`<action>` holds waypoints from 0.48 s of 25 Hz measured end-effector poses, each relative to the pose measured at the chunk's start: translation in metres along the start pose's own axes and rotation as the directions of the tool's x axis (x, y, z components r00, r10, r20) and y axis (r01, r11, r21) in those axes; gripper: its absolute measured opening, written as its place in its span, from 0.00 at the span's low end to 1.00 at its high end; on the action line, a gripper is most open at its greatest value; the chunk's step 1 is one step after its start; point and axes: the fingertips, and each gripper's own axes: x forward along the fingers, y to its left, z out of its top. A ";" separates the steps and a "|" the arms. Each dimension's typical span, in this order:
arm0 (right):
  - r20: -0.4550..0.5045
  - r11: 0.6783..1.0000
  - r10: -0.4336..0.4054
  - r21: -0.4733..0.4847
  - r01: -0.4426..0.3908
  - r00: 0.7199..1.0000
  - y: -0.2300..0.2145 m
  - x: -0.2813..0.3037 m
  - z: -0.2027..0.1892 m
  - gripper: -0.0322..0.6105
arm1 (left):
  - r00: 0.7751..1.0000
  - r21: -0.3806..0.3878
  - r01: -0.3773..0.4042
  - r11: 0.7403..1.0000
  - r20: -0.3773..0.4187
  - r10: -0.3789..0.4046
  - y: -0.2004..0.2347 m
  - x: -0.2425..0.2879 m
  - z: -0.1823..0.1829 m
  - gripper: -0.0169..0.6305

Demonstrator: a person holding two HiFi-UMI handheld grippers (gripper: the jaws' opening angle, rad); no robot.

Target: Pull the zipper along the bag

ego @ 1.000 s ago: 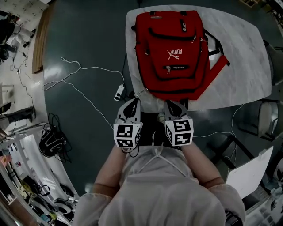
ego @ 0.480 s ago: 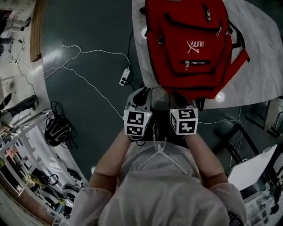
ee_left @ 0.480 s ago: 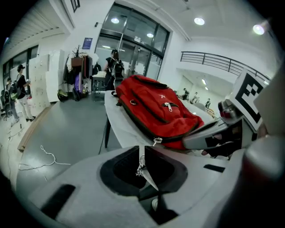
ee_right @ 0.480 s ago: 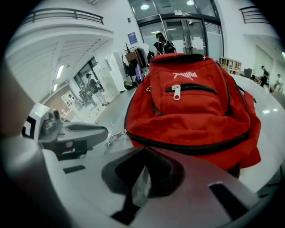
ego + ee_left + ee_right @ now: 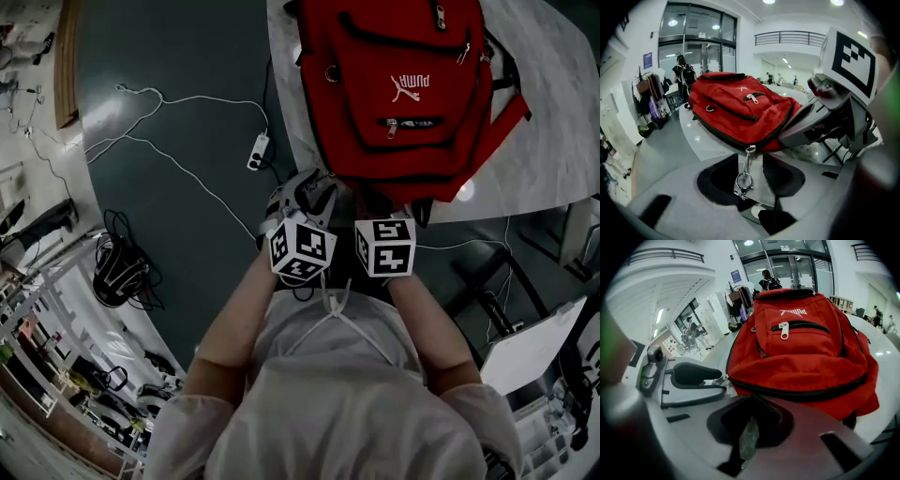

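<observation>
A red backpack [image 5: 403, 84] lies flat on the pale table [image 5: 544, 159], its bottom edge toward me. From the black main zipper on that edge hangs a metal pull with a ring and clasp [image 5: 745, 174]. My left gripper [image 5: 309, 187] is at the bag's near left corner. Its jaws have just been opening and stand apart, with the pull dangling between the pads [image 5: 717, 176], untouched. My right gripper [image 5: 380, 204] sits beside it at the bag's near edge. In the right gripper view its jaws [image 5: 752, 401] meet at the tips with nothing between them, just short of the red fabric [image 5: 801, 348].
A white power strip [image 5: 256, 152] and thin cables lie on the dark floor left of the table. A coil of black cable [image 5: 117, 281] lies farther left. A white board [image 5: 530, 356] and chair legs stand at the right.
Both grippers have come down to the bag's near edge. The left gripper has rolled, and its jaws now stand spread.
</observation>
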 end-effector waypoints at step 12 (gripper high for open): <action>-0.020 0.999 0.028 -0.028 -0.028 0.999 0.001 0.002 0.000 0.09 | 0.986 -0.158 0.065 0.985 -0.140 -0.088 -0.001 0.010 -0.009 0.14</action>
